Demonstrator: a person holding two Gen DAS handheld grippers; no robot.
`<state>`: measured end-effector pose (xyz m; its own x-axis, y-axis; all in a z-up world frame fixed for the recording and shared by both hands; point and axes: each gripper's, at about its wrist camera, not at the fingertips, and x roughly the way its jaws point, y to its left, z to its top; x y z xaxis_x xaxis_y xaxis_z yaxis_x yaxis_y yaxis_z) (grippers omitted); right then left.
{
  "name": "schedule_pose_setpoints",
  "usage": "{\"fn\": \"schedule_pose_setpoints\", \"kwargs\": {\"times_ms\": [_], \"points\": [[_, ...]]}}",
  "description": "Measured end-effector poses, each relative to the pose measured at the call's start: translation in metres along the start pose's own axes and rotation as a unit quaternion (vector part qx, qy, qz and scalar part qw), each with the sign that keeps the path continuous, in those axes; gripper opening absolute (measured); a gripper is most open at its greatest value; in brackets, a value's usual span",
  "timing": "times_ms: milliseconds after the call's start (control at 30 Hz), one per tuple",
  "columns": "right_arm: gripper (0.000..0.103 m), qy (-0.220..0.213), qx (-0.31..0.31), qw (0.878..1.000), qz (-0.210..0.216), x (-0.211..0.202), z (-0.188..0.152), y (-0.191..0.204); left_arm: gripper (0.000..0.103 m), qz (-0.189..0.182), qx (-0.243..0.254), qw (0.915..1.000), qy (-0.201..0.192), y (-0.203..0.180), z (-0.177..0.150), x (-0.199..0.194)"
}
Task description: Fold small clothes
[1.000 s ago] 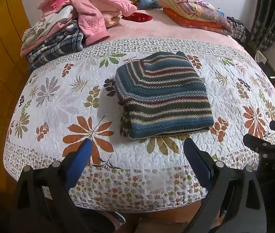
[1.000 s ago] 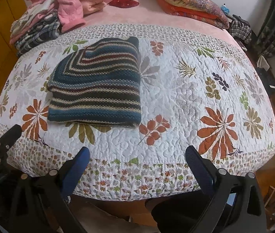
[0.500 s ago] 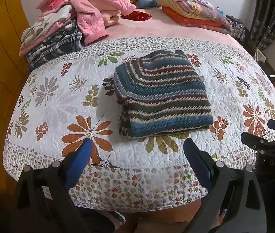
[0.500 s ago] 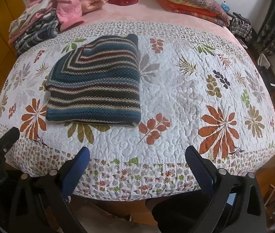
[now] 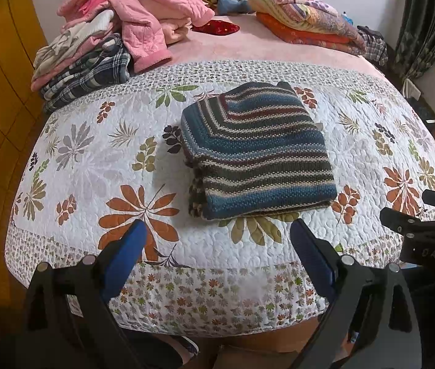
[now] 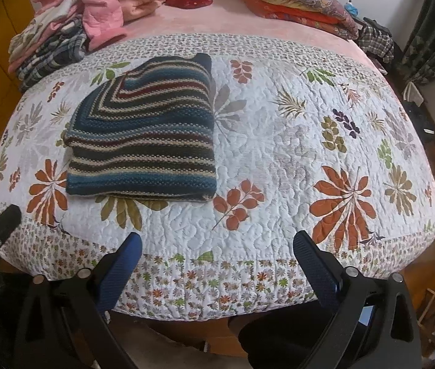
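So both my claws are just hanging off the near edge of the bed, holding nothing. My left gripper (image 5: 217, 240) has its blue pads spread wide with only quilt showing between them, and my right gripper (image 6: 217, 252) is the same deal, fingers apart and empty. The striped knit sweater (image 5: 257, 150) is folded into a chunky rectangle and lying flat on the floral quilt (image 5: 94, 160), sitting at about 12 o'clock from my left claw and more like 11 o'clock from my right one, not touching either. You can see stacked layers along its left edge, fold facing me. My right claw pokes into the left camera at 3 o'clock, just beside the quilt's edge. Way off at 11 o'clock there's a heap of pink and plaid clothes (image 5: 106, 37), and at 1 o'clock a pile of folded blankets (image 5: 306, 21) on the pink sheet (image 5: 242, 46), both well apart from the sweater.
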<state>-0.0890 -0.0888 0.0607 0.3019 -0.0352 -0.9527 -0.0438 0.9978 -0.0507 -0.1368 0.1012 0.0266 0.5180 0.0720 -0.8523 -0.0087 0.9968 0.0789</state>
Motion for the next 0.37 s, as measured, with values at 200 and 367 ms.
{"fn": "schedule_pose_setpoints", "kwargs": {"times_ms": [200,367], "points": [[0.099,0.004,0.003,1.000,-0.004,0.0013,0.0003,-0.0014,0.094,-0.001,0.000,1.0000,0.000,0.0003,0.0000,0.0000],[0.099,-0.001,0.002,1.000,-0.011,0.0000,0.0006,-0.0010,0.094,0.000,-0.001,1.0000,0.000,0.0003,0.0002,-0.0001]]}}
